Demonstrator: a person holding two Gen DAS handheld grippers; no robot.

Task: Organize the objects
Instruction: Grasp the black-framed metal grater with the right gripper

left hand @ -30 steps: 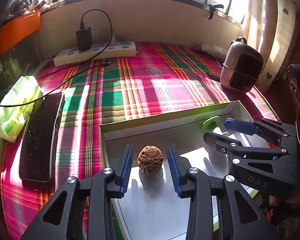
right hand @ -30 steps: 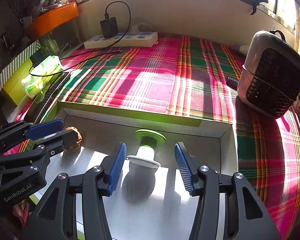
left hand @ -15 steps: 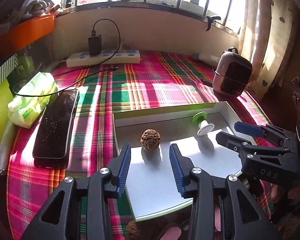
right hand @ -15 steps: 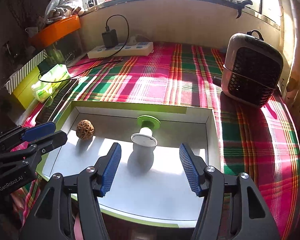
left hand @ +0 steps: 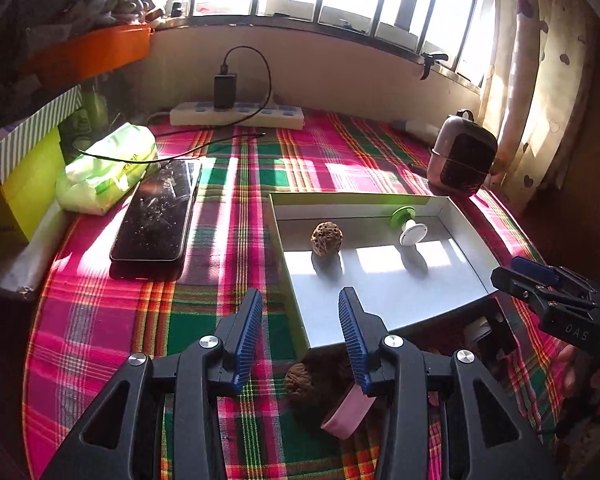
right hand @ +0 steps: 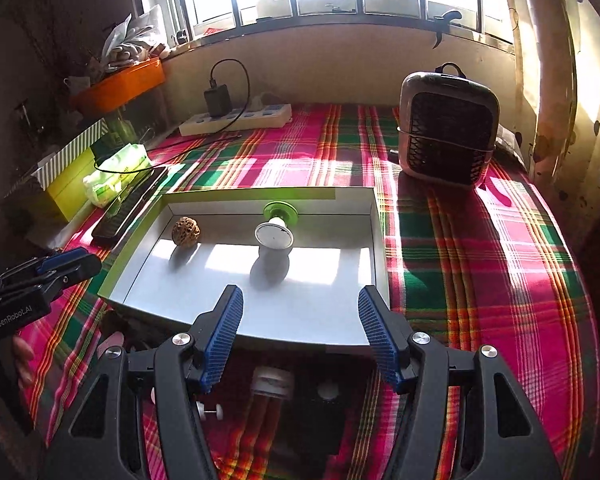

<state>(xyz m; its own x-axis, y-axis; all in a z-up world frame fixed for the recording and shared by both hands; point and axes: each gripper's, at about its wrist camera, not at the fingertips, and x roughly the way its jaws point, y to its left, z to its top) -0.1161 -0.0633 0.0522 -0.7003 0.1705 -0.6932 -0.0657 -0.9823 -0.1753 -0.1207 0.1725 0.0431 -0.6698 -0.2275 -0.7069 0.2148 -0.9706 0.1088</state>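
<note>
A white shallow box with a green rim lies on the plaid cloth. Inside it rest a brown walnut and a white peg with a green disc. My left gripper hovers open over the box's near left corner, nothing between its blue pads. My right gripper stands open, wider, above the box's near edge, also empty. A second walnut and a pink piece lie on the cloth in front of the box. Each gripper shows at the edge of the other's view.
A dark phone, a green tissue pack and a power strip with a charger lie left and back. A small heater stands at the back right. Small items, among them a white bottle, sit in shadow before the box.
Both grippers drew back from the box and rose a little, and their jaws spread wider. The walnut and the green-disc peg stayed where they were in the box.
</note>
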